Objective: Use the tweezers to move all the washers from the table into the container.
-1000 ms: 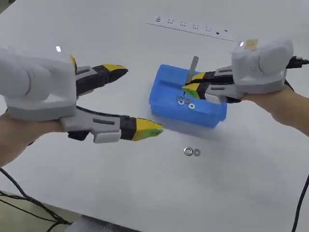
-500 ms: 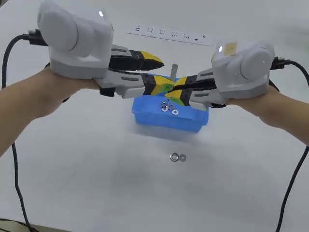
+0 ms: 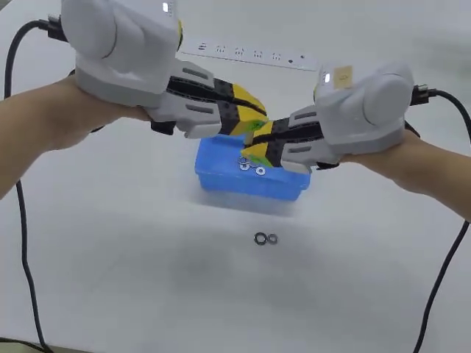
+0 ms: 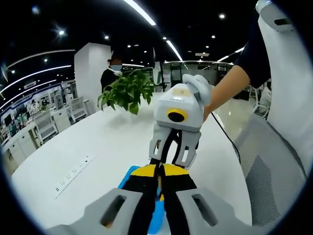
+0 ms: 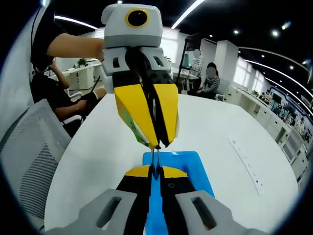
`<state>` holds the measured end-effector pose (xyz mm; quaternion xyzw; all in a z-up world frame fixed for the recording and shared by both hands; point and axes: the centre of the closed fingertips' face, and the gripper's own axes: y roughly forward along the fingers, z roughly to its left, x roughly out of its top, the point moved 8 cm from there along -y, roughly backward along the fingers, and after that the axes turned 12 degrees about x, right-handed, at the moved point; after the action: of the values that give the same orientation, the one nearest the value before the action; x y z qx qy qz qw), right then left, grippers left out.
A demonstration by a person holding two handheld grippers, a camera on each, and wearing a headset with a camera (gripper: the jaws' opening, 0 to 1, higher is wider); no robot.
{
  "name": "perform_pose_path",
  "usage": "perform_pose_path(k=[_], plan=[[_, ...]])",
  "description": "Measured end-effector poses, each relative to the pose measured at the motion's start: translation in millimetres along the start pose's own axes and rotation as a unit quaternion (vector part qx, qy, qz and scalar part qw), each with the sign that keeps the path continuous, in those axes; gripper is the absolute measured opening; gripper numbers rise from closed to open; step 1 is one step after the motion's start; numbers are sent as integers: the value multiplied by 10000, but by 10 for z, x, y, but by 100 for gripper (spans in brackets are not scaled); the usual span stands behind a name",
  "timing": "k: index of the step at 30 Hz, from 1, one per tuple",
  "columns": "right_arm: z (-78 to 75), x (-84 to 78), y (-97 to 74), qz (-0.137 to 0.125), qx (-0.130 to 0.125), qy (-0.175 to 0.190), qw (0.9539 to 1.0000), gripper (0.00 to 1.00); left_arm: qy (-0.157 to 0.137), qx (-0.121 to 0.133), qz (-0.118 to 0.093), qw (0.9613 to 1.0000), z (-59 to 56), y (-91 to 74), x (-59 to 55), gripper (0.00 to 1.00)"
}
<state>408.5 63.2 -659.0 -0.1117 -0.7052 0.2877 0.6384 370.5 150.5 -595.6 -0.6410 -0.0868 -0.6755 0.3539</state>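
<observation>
White table (image 3: 147, 279) bore two washers (image 3: 266, 238) near the container (image 3: 221, 184) (probably light, flat, slippery; nip a rim), while the left gripper (image 3: 256, 125) and right gripper (image 3: 254, 153) jaws clenched the tweezers (image 5: 155, 157).

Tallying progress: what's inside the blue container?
A few small washers lie in the blue container. The left hand-held gripper and right hand-held gripper cover its back part, so the count may be incomplete.
</observation>
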Motion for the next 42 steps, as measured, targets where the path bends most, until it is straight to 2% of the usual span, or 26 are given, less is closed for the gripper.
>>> perform_pose_path(k=[6,13,17,22,25,27,36,39,42], plan=[[151,44,-50,-60,146,-75,9998,8,267,-155,-51,9995,-152,-65,79,5],[329,80,-104,37,319,-45,9995,10,248,-126,-179,9995,-300,-130,97,5],[434,59,-94,111,342,-43,9993,10,7,-4,-260,9997,-366,-164,29,5],[595,13,-85,236,430,-37,9988,11,-99,65,-312,9994,-502,-209,-41,5],[653,-25,-82,278,365,-75,9989,12,-146,142,-306,9993,-536,-225,-83,5],[678,-66,-78,285,324,52,9991,13,-208,163,-319,9991,-543,-236,-121,5],[796,-201,-168,286,200,164,9993,24,-190,127,-306,9993,-619,-251,-206,5],[829,-277,-218,214,70,373,9991,27,-145,95,-265,9995,-648,-230,-256,5],[872,-357,-246,232,44,530,9983,32,-196,79,-253,9995,-660,-200,-298,5]])
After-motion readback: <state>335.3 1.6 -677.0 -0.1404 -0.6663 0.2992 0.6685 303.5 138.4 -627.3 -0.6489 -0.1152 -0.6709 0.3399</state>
